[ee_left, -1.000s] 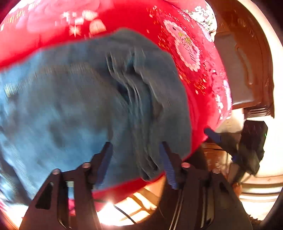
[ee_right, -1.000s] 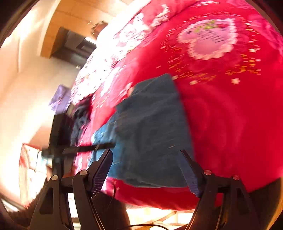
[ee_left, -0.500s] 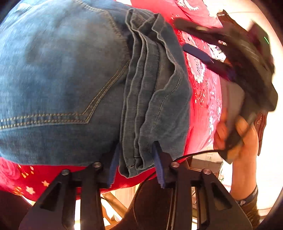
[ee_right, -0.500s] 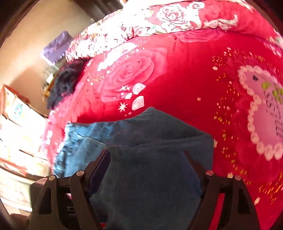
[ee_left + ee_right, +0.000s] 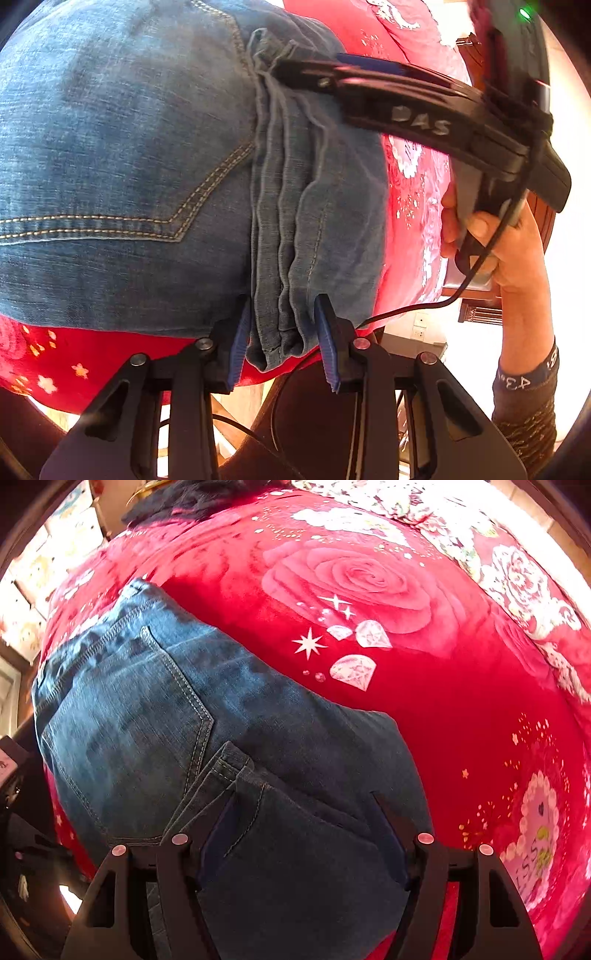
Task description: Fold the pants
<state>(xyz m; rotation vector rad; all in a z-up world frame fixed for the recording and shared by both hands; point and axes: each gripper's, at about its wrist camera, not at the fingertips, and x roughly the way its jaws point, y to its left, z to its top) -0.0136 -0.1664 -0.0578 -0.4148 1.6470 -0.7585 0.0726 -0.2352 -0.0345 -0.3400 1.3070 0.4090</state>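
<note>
I see the blue pants [image 5: 129,166] lying folded on the red blanket [image 5: 424,709] of the bed. My left claw [image 5: 282,336] squeezes the bunched pant legs at the near edge. My right claw [image 5: 306,834] is spread wide, resting on top of the pants.

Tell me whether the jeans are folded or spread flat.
Folded. The jeans lie on the red blanket with the legs doubled over the seat, stacked layered edges showing between the left gripper fingers.
</note>
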